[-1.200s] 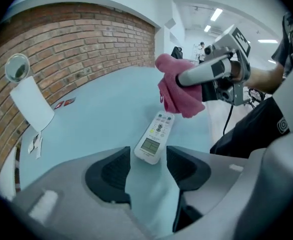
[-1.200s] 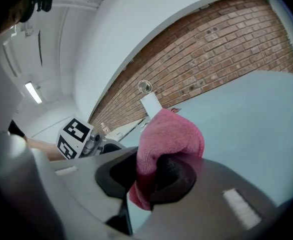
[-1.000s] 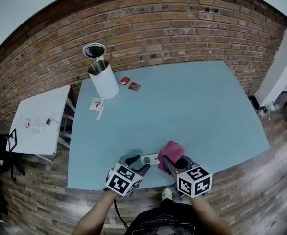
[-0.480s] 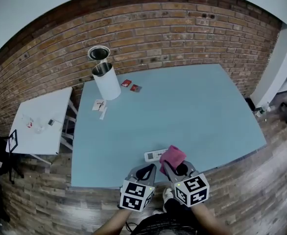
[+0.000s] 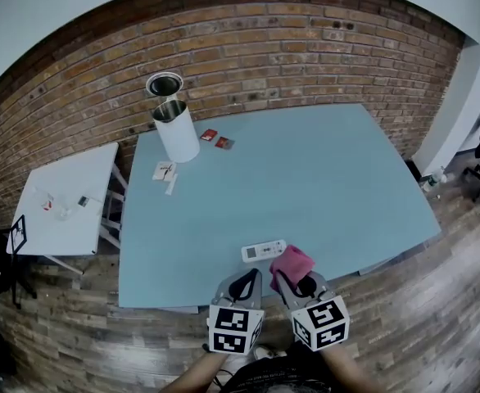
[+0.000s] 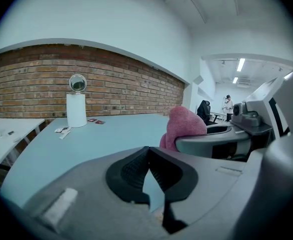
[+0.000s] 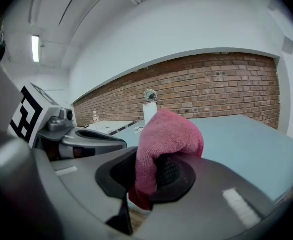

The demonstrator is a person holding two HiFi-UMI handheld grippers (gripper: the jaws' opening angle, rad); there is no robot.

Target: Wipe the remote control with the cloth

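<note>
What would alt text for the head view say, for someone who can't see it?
Seen from above, a person holds two claws at the near edge of a light blue table: the right claw grips a pink fluffy cloth, the left claw is shut and empty. A white rectangular remote control lies just beyond them.

White cylinder (image 5: 177, 131) far ahead of fingers (image 5: 242, 286), at blue table's (image 5: 322, 178) far-left corner; red packets (image 5: 216, 139) beside it, white cards (image 5: 165, 173) nearer fingers. Side table (image 5: 68, 207) further left.
</note>
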